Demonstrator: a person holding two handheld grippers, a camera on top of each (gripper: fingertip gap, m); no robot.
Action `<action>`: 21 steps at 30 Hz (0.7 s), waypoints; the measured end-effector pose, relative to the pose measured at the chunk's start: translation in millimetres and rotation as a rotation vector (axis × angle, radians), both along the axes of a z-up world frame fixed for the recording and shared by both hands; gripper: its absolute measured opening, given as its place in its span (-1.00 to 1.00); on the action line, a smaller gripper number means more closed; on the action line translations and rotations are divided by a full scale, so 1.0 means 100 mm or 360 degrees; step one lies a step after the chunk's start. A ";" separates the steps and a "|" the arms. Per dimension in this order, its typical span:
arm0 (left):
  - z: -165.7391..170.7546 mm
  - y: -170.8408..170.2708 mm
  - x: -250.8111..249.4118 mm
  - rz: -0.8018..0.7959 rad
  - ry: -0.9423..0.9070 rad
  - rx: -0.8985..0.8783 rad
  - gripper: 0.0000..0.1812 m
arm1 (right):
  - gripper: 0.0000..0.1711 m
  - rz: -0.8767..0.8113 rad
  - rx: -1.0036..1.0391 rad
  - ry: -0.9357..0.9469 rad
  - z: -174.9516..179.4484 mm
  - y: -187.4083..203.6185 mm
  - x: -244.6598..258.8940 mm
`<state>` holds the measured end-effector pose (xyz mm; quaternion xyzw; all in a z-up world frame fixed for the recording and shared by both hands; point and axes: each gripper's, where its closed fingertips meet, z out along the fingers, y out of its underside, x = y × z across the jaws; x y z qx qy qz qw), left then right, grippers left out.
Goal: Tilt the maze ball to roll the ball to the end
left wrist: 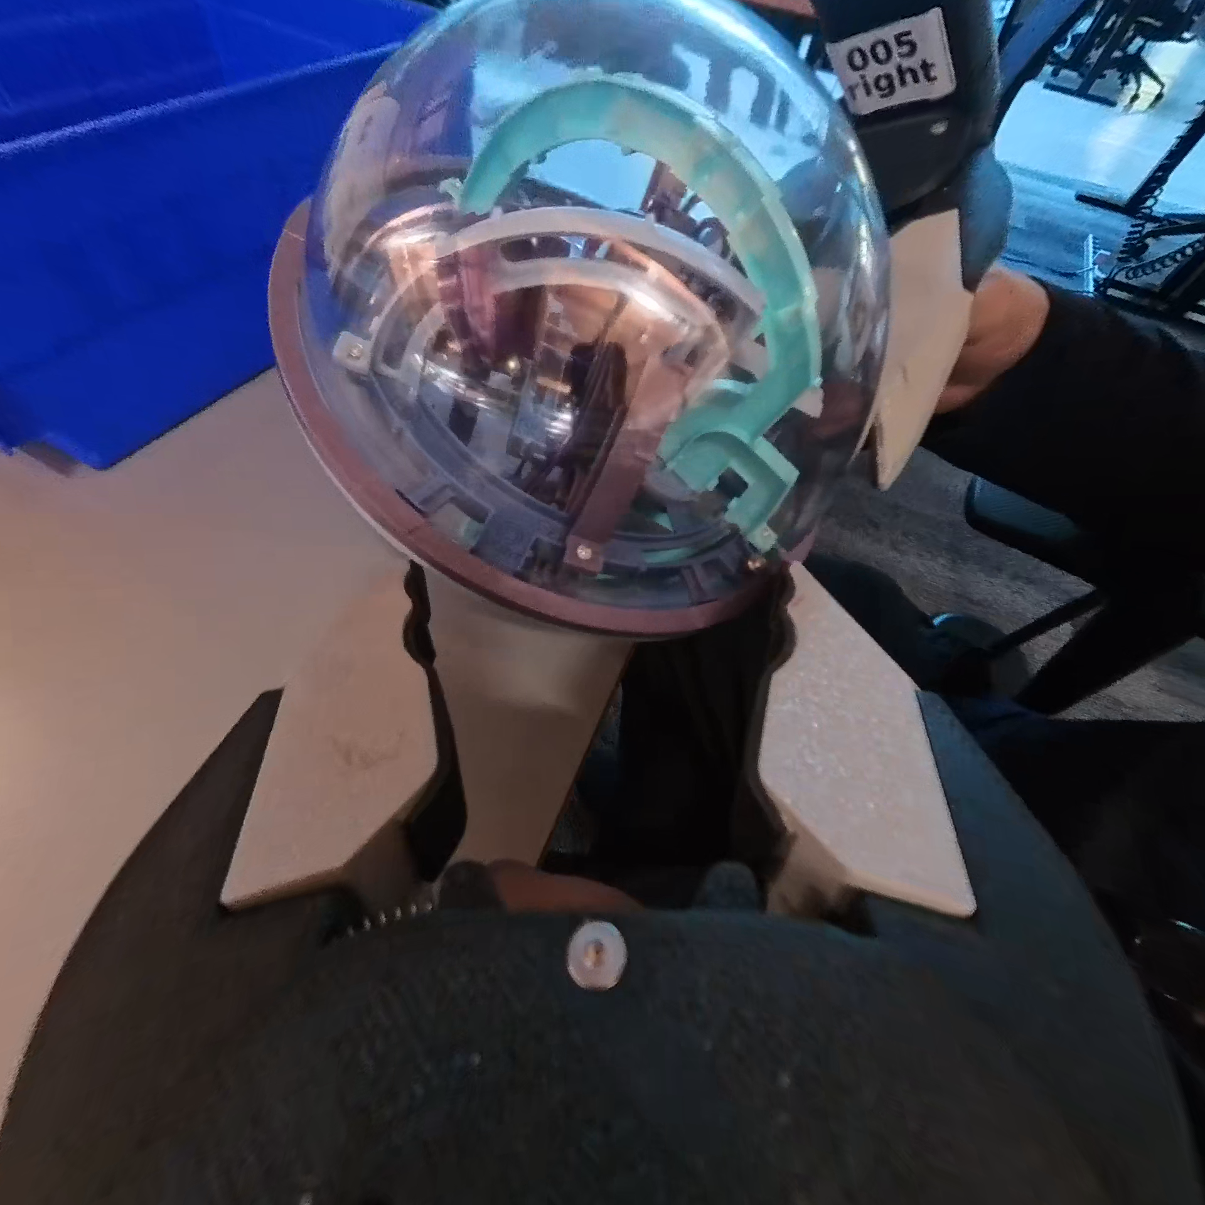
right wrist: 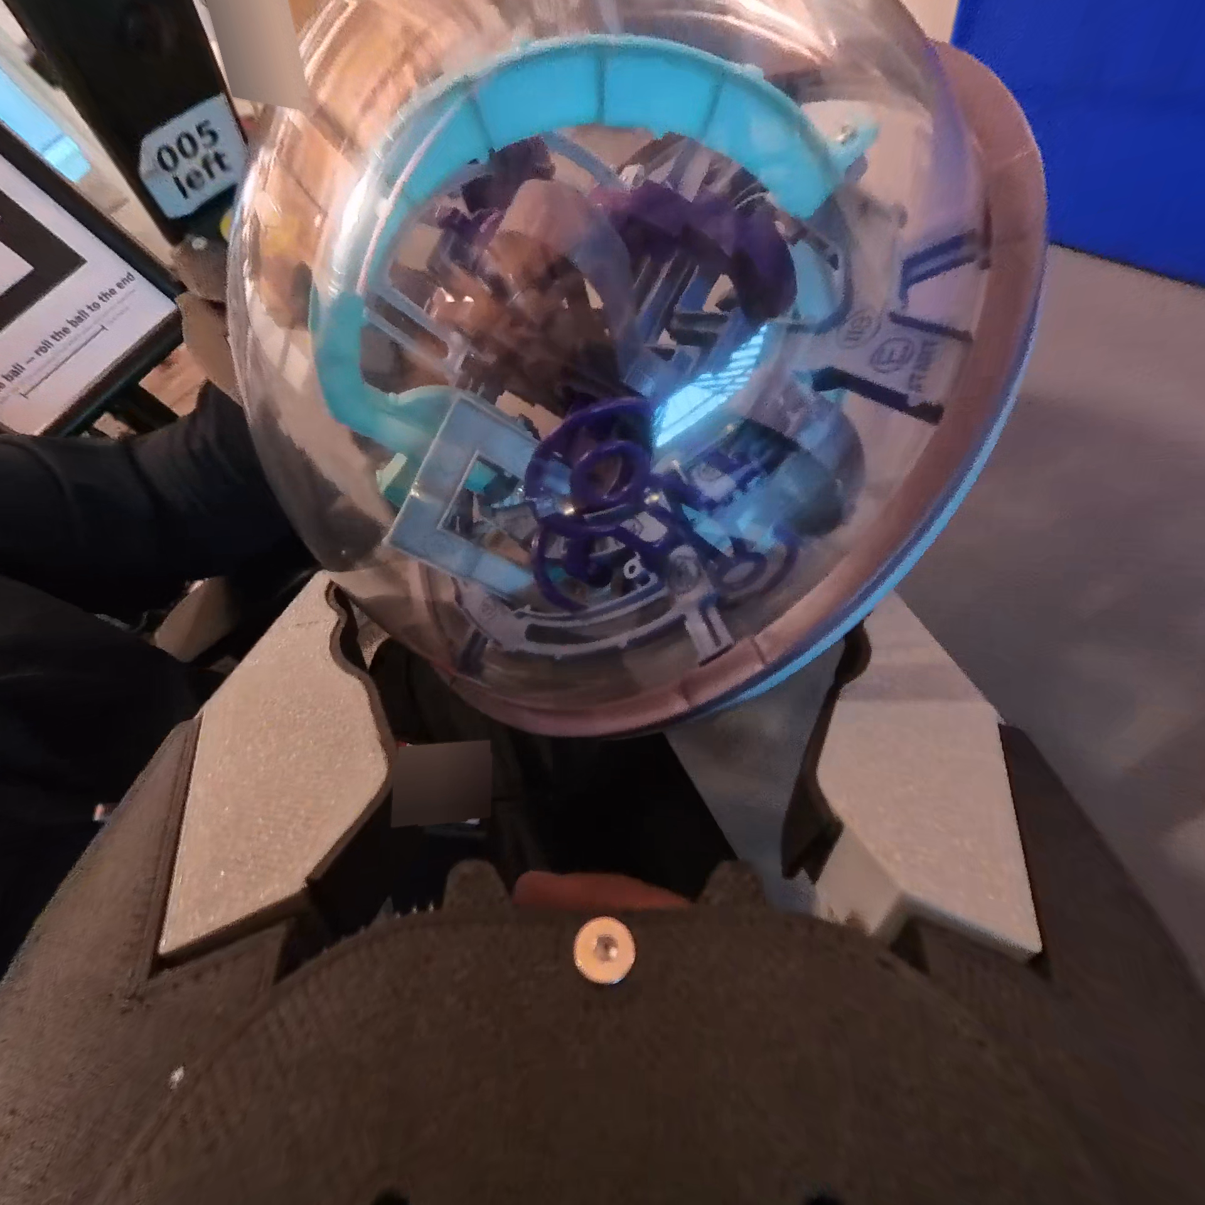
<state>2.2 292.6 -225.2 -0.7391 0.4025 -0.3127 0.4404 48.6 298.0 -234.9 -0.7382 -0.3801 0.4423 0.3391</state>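
Left wrist view is showing the left hand-held gripper (left wrist: 600,587) pressing its pale fingers (left wrist: 339,769) against the near underside of the maze ball (left wrist: 580,326), spread wide around its purple seam ring (left wrist: 365,482) and holding the clear sphere up off the beige desk (left wrist: 130,619). Inside, a teal track (left wrist: 776,274) is curving over white and purple paths; the small ball is not discernible. Far right, the right hand-held gripper (left wrist: 913,365) is touching the sphere's side. Far left, a blue bin (left wrist: 163,228) is sitting on the desk. Right wrist view is showing the right hand-held gripper (right wrist: 600,645) likewise spread under the sphere (right wrist: 619,358), gripping it.
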 end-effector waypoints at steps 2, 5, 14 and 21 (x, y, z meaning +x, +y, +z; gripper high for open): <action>0.02 0.02 -0.01 0.0010 -0.0017 -0.0002 0.14 | 0.68 0.0001 -0.0045 0.0026 0.00 0.01 -0.01; 0.07 0.03 -0.03 0.0021 -0.0034 -0.0016 0.14 | 0.69 0.0021 -0.0133 0.0094 0.00 0.00 -0.04; 0.11 -0.01 -0.04 0.0028 -0.0043 -0.0089 0.14 | 0.68 0.0018 -0.0240 0.0130 0.03 -0.04 -0.05; 0.28 -0.05 -0.05 0.0035 -0.0066 -0.0023 0.14 | 0.68 0.0080 -0.0345 0.0250 0.09 -0.13 -0.08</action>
